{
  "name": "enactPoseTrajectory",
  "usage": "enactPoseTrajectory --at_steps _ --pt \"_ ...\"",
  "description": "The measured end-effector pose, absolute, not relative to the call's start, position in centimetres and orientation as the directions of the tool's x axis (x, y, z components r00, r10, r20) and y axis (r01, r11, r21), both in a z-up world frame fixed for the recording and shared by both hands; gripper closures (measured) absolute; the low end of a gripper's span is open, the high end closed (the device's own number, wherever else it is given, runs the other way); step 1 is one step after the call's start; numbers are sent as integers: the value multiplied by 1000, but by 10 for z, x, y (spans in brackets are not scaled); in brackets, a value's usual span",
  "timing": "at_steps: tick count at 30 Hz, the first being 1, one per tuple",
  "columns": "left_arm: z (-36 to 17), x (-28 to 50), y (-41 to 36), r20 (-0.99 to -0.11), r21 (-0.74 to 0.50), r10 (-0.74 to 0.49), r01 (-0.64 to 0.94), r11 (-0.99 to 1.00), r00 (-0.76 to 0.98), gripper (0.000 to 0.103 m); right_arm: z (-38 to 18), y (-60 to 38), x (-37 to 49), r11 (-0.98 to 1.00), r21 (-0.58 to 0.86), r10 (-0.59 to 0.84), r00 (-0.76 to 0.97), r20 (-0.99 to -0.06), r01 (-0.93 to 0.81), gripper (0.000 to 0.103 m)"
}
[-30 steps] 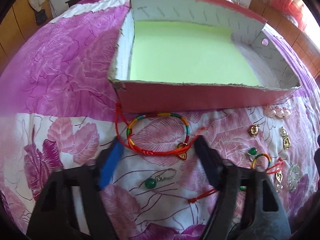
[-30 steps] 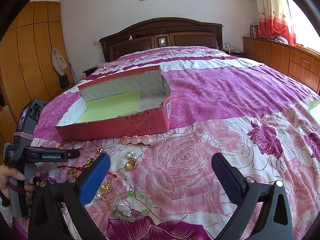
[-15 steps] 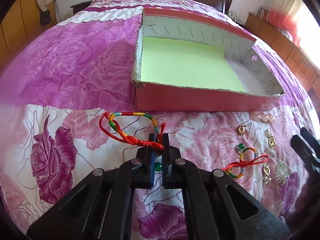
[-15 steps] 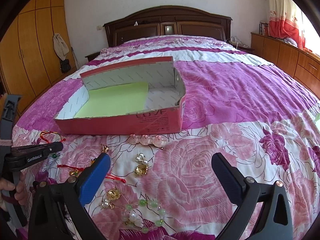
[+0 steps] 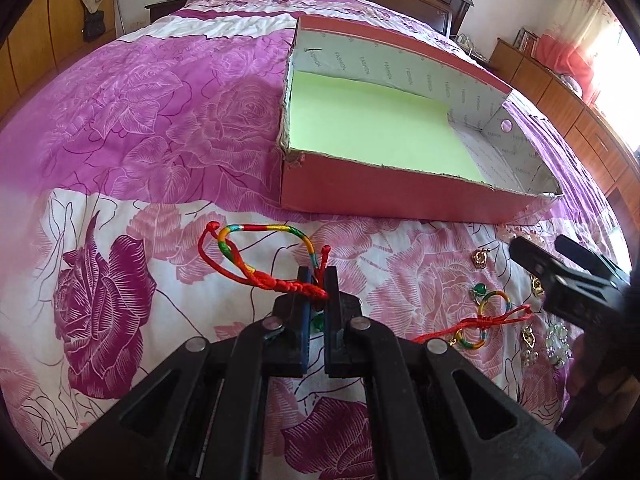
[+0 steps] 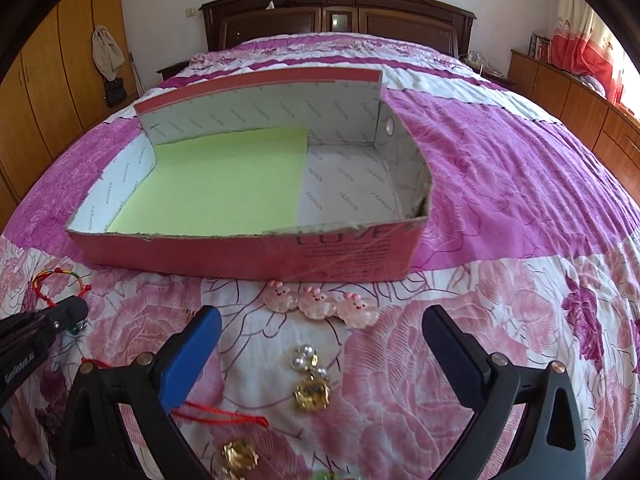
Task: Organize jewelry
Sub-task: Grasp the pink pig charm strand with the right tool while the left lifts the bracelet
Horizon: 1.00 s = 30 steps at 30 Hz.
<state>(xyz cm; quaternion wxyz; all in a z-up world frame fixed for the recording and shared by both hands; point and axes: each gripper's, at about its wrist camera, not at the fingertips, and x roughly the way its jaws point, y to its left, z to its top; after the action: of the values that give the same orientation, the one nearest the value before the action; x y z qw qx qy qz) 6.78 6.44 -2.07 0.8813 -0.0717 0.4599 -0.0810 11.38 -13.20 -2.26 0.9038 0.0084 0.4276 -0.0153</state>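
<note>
A: What have I got at the fingers?

B: My left gripper (image 5: 316, 284) is clamped on the bracelet (image 5: 260, 258), pads pinching its red braided knot; the loop hangs out to the left over the quilt (image 5: 120, 152), just short of the box (image 5: 400, 196). My right gripper (image 6: 320, 340) stands wide open with nothing between the pads, hovering over the bunny clips (image 6: 320, 300) and a pearl charm (image 6: 310, 380).

A: So how far along am I?

B: Barely started, I'd say. The box is empty: only a green sheet (image 6: 224, 180) on its floor. Everything else lies loose on the quilt in front of it: a second bracelet (image 5: 484, 320), gold charms, green beads. One piece is gripped, none is stowed.

A: And how will it all handle?

B: The bracelet is soft woven cord, rainbow on the loop, red on the ties, limp and likely to dangle. The clips look glossy pink plastic, rounded. The charm is hard metal with smooth pearls. The box is torn-edged cardboard, red outside, printed grey inside, low at the near wall. The quilt is soft and stitched, so small pieces may sink into it
</note>
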Motion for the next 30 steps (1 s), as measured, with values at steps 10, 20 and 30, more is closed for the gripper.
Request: enactPoseTrajectory --at_steps 10,20,30 --pt "-24 77 63 -805 -200 -206 73 977 557 103 -42 -138 131 996 -7 -57 593 -803 87 12" --pt "-17 71 61 -792 -195 -205 80 978 575 103 -37 -142 126 998 25 -20 613 -790 65 38" --pt "0 59 53 -757 -196 -224 113 974 613 103 -23 -151 102 996 75 30 646 -763 42 38"
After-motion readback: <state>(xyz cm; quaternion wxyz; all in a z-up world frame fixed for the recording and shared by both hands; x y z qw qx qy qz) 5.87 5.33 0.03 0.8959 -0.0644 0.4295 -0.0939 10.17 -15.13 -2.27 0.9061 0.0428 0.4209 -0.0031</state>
